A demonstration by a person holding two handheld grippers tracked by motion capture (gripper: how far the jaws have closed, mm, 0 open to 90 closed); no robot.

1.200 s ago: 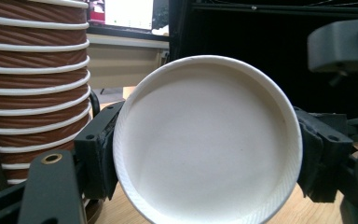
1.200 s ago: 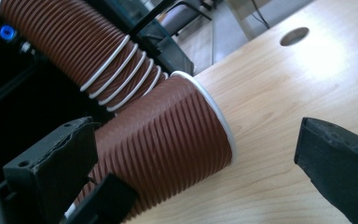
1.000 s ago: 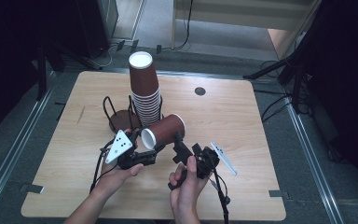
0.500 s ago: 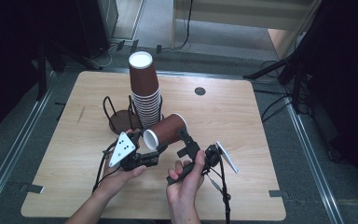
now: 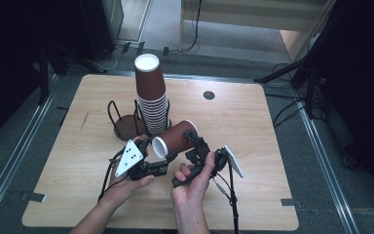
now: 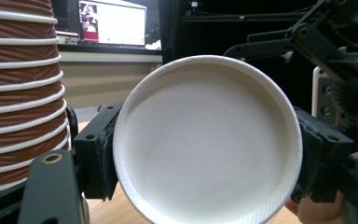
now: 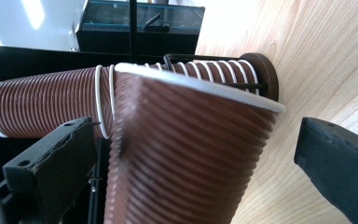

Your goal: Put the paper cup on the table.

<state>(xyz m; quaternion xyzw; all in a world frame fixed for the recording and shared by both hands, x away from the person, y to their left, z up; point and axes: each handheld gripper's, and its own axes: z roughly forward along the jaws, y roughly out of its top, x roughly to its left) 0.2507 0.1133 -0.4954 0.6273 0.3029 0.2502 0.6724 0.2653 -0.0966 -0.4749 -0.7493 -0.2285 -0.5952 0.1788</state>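
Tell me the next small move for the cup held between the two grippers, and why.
Probably close the right gripper onto the brown paper cup near its rim: its jaws flank the ribbed wall with a gap on one side, while the left gripper already clamps the cup's base. Then the left could let go for a handover.

You have one loose brown paper cup [image 5: 175,139] lying on its side between two grippers, one tall stack of brown cups [image 5: 152,100] whose exact number you cannot count, one wire cup holder [image 5: 126,122] with two bays, and one wooden table [image 5: 253,126].
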